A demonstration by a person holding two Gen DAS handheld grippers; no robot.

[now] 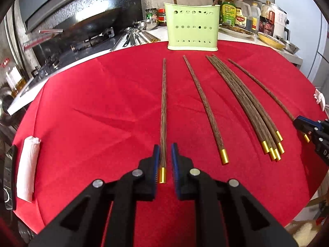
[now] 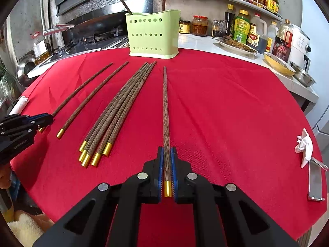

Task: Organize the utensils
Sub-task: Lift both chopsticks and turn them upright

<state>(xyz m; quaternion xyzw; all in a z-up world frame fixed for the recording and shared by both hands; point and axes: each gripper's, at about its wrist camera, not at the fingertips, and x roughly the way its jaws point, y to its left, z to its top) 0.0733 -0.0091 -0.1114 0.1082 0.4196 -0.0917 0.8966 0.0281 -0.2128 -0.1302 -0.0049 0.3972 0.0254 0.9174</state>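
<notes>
Red cloth (image 1: 102, 103) covers the round table in a kitchen. At the bottom of the left wrist view, the left gripper (image 1: 165, 154) stands narrowly parted around the leftmost chopstick (image 1: 163, 107), its left pad touching the stick and a gap at the right. In the right wrist view, the right gripper (image 2: 167, 158) is clamped on another chopstick (image 2: 165, 111). Left of centre lies a bundle of chopsticks (image 2: 115, 111). Farther back, at upper centre, stands the green holder (image 2: 153, 34).

My tongs (image 2: 167, 164): matt black plastic; chopsticks (image 2: 115, 111): grained wood, glossy brass-coloured caps; holder (image 2: 153, 35): smooth green plastic; tablecloth (image 2: 226, 113): red woven
</notes>
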